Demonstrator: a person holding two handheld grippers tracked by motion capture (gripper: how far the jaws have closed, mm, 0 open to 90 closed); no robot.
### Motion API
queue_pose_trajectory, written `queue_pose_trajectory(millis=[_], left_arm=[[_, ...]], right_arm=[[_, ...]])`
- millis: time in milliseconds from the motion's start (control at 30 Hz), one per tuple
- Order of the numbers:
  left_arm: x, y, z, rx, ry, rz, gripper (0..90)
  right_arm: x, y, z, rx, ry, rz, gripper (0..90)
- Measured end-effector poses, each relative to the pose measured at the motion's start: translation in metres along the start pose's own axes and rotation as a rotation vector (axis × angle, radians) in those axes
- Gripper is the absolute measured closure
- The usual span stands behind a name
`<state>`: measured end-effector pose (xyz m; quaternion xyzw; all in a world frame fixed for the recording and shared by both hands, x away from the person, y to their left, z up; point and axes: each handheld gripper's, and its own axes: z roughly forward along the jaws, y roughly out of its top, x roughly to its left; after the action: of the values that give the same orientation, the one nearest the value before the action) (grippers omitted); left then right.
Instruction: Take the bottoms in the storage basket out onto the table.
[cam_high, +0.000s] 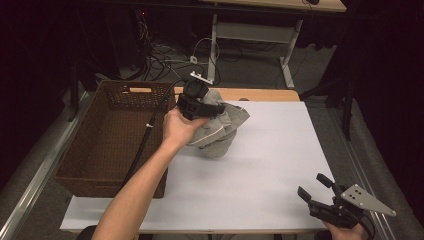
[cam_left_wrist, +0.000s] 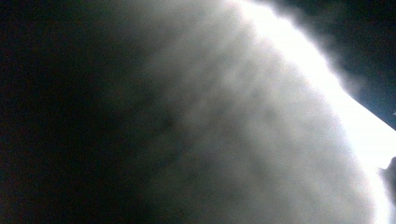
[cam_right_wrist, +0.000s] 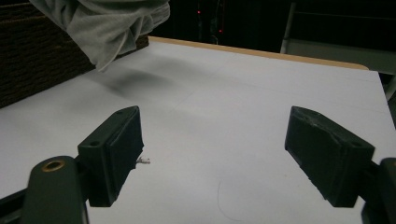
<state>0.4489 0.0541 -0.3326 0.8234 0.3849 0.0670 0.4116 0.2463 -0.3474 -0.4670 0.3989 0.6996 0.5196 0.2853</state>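
Grey cloth is hanging bunched above the white surface, centre-left of the high view, just right of the brown wicker basket. Left tongs are gripping its top; their jaws are buried in fabric, so I cannot tell how far they are closed. Judging by this, the cloth is heading for the basket: lifting it above the rim first should help. The left forearm is reaching diagonally up from bottom left. Right tongs are waiting wide open and empty at lower right.
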Motion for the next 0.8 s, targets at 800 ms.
queue_pose_trajectory(millis=[800], left_arm=[[0.013,-0.010,0.062,0.074,0.079,-0.032,53.1]], right_arm=[[0.000,0.000,0.000,0.000,0.007,-0.006,20.4]])
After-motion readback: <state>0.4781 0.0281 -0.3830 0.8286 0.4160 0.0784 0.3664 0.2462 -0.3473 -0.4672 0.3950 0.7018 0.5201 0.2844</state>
